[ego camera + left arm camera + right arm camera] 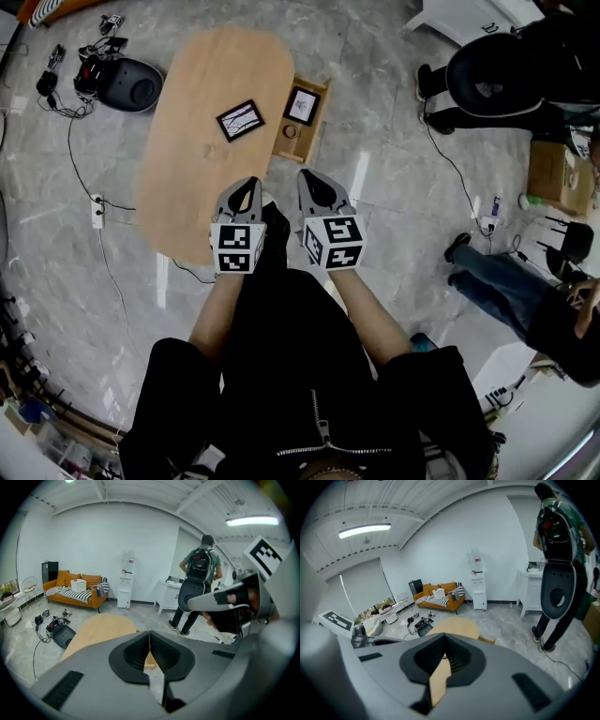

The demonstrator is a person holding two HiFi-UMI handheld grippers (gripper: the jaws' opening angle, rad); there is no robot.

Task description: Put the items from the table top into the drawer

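Left gripper (246, 185): jaws closed tip to tip in its own view (150, 637), nothing between them. Right gripper (312, 178): likewise closed and empty (444, 644). I held both side by side, pointing forward and down over the near end of the oval wooden table (187, 178), neither touching it.

One item remained on the table top: a flat black-framed card (240, 120), lying towards the far end, well ahead of both grippers. Just beside it, at the table's right edge, the drawer (306, 142) stood open. It already held a similar framed card (302, 104) and a small round thing (291, 132) that I could not identify.

Judgement: approach step; no pick begun. Next move calls for carrying a gripper forward to the card and opening its jaws. Thin and flat on the wood, it probably needs an edge grip, then a short carry right into the drawer.
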